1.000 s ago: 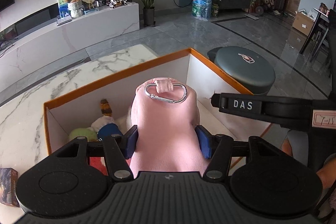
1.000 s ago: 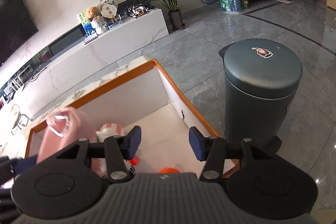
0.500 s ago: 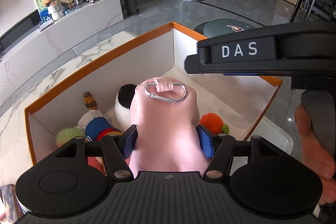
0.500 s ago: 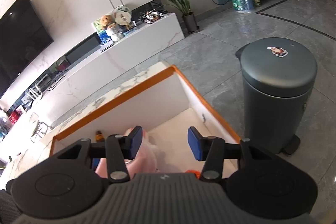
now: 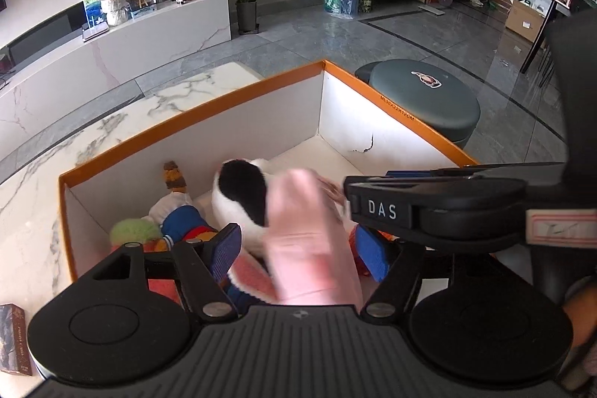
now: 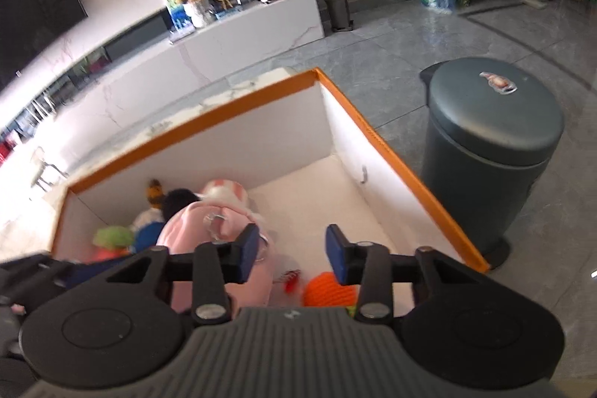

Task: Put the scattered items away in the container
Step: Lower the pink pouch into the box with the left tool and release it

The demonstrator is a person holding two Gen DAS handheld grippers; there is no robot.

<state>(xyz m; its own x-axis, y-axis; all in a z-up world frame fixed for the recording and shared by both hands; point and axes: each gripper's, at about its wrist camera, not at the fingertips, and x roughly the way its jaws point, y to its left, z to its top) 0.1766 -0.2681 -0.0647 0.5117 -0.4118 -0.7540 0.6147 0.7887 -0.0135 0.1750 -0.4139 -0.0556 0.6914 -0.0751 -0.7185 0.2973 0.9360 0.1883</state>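
The soft pink plush pouch (image 5: 311, 245) with a silver clip lies blurred inside the orange-rimmed white cardboard box (image 5: 194, 107), between the spread fingers of the left tool (image 5: 298, 248), which stands wide and grips nothing. The right tool (image 6: 292, 256) hangs wide and empty over the box on the white marble bench (image 5: 44, 174)

Your room is daylit, bright from 12 to 2 o'clock. Glare blows out the marble table (image 6: 112, 133) at 9 o'clock, right view. Motion blur smears the pink plush (image 5: 309, 241) in your left view. Fisheye bends edges hard; the floor (image 5: 373, 40) shows sheen.
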